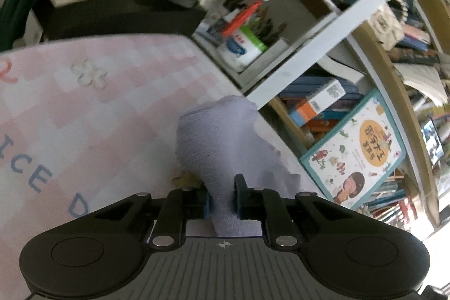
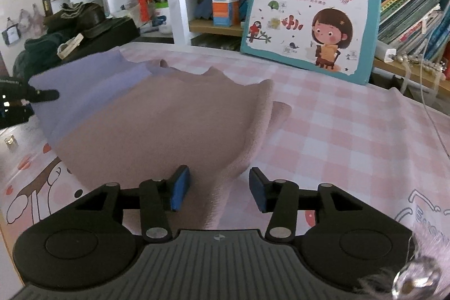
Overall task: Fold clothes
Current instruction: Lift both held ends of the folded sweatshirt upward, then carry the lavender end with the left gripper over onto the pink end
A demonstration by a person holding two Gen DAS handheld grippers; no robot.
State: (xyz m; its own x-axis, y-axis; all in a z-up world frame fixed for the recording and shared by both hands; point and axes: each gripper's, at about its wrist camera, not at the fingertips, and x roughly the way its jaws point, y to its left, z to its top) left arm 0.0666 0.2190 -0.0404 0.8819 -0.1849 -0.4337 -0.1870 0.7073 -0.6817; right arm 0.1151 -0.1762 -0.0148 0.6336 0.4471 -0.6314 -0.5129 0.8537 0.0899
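Left gripper (image 1: pixel 221 200) is clamped tight on a bunched end of the lavender-and-pink cloth (image 2: pixel 157 125). Right gripper (image 2: pixel 219 190) stands with its 2 pads apart, cloth edge loose between them, draped over the pink checked tablecloth (image 2: pixel 337 131).

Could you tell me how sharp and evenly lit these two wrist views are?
Left wrist view: shelves smeared by motion blur and bent by the fisheye, the cloth soft-edged. Right wrist view: the picture book crisp, the cloth blurred at its left side, daylight even, no harsh glare.
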